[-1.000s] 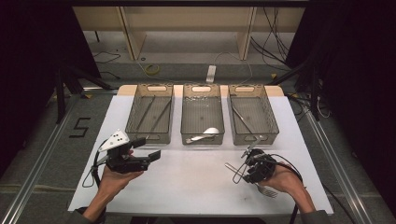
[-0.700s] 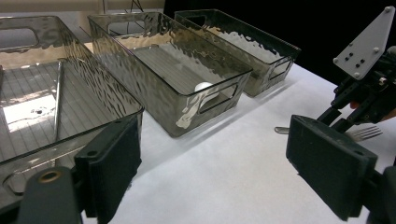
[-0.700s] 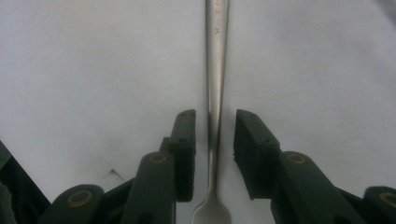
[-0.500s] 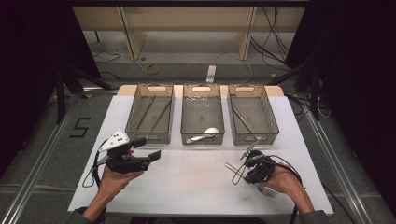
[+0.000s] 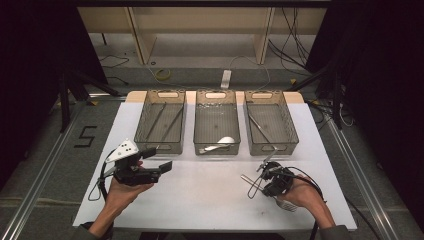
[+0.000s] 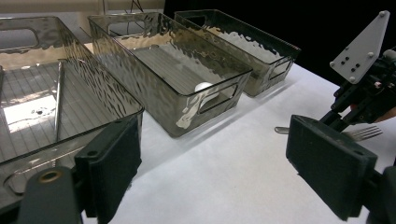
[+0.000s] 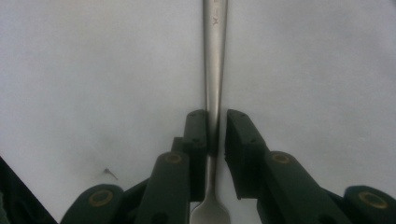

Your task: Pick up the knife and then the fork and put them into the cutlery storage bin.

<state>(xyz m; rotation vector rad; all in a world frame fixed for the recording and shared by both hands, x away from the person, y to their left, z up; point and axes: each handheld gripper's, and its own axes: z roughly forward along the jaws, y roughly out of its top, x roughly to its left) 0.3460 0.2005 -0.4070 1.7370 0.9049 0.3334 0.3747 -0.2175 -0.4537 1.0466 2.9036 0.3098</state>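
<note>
Silver fork (image 7: 215,56), slim handle, lying flat on the white table (image 7: 93,70), tines near the front edge

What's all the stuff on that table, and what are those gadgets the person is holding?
Table: one, white top, spanning the middle of the high view.
Bins: three, clear smoky plastic, in a row at the table's far side.
Thin rods: two, dark, lying in the left bin.
Spoon: one, silvery with a pale bowl, in the middle bin.
Utensil: one, thin metal, in the right bin; kind unclear.
Fork: one, silver, flat on the table near its right front.
Left gripper: one, black, fingers wide apart with nothing between them, held above the table's left front.
Right gripper: one, black, fingers just closing on the fork's handle.
</note>
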